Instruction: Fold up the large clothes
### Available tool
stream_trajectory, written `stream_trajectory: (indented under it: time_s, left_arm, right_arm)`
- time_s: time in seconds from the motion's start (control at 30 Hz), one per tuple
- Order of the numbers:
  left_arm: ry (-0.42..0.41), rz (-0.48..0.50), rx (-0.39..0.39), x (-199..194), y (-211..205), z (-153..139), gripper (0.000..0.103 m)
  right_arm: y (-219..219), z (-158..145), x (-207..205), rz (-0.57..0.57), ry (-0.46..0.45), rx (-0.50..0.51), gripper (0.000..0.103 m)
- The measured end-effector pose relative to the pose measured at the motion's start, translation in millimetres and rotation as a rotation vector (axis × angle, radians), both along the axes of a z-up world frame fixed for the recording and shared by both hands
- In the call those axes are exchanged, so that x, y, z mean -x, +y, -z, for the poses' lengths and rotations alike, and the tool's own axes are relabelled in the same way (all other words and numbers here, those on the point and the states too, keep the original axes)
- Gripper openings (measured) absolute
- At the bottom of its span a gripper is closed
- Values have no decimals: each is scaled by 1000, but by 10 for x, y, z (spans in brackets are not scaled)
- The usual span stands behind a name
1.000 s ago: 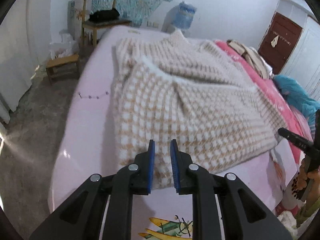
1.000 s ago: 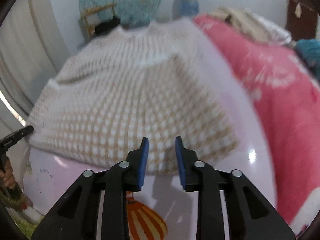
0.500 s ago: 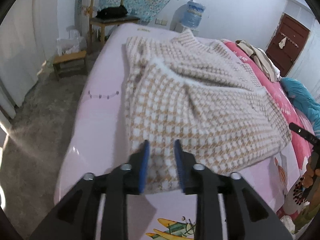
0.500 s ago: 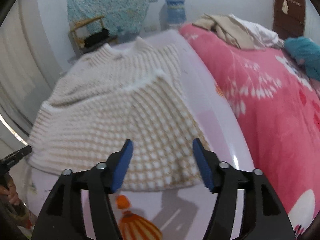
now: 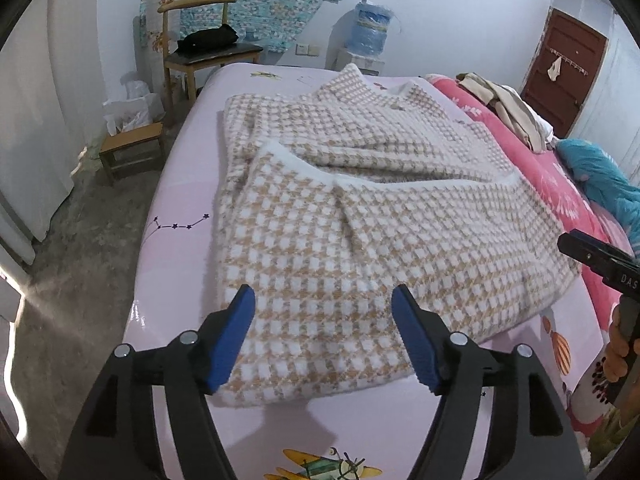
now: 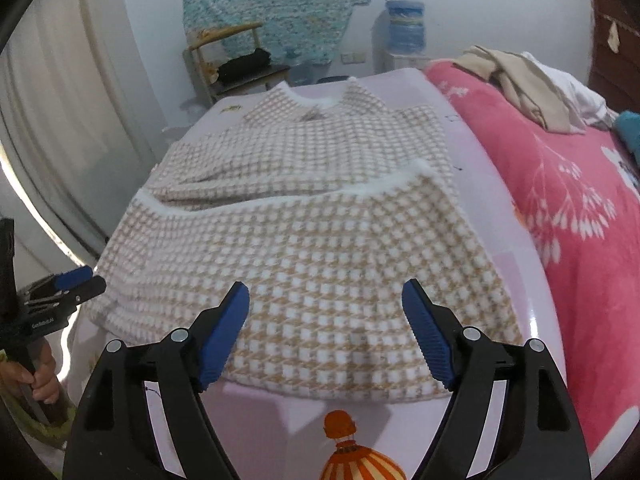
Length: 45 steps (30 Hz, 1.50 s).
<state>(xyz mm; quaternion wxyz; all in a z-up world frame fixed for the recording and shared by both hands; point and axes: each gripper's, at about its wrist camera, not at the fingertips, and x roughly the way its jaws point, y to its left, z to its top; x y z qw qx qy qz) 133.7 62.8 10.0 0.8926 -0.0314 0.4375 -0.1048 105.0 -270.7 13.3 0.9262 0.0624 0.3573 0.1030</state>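
A beige-and-white houndstooth sweater (image 5: pixel 360 208) lies on a pink bedsheet (image 5: pixel 176 248), its lower half folded up over the body. It also shows in the right wrist view (image 6: pixel 320 248). My left gripper (image 5: pixel 323 312) is open and empty, above the folded edge near the sweater's left corner. My right gripper (image 6: pixel 325 308) is open and empty, above the folded edge near the right corner. Each gripper shows at the edge of the other's view: the right gripper (image 5: pixel 596 256) and the left gripper (image 6: pixel 60 284).
A pink floral blanket (image 6: pixel 568 200) covers the bed's right side, with beige clothes (image 6: pixel 528 80) and a teal item (image 5: pixel 600 184) on it. A wooden chair (image 5: pixel 204 52) and a small stool (image 5: pixel 132 148) stand left of the bed. A water dispenser (image 5: pixel 368 28) stands by the far wall.
Both grippers went from nearly closed to wide open and drew back and up from the sweater's folded edge. The sweater stays folded on the bed.
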Motion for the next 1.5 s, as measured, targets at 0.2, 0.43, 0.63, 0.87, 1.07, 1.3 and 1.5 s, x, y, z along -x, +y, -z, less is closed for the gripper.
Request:
stream_trajectory:
  time_s: [0.2, 0.43, 0.63, 0.87, 1.07, 1.3, 1.5]
  left_arm:
    - [1, -2, -17, 0, -19, 19, 71]
    - [7, 4, -45, -10, -75, 64, 71]
    - [14, -4, -62, -63, -107, 87, 71]
    - [9, -37, -85, -250, -96, 60, 71]
    - [23, -45, -96, -441, -92, 80, 71]
    - [-68, -46, -90, -909, 69, -376, 71]
    - [-98, -31, -70, -1640, 99, -641, 71]
  right_arm:
    - [49, 30, -19, -13, 18, -8, 75]
    - [256, 76, -118, -61, 33, -6, 75]
    - [483, 59, -306, -104, 26, 13, 75]
    - [631, 16, -527, -125, 22, 31, 74]
    - [715, 322, -778, -150, 131, 80, 69]
    - [265, -220, -965, -204, 112, -86, 67]
    - [-228, -668, -1629, -115, 52, -95, 68]
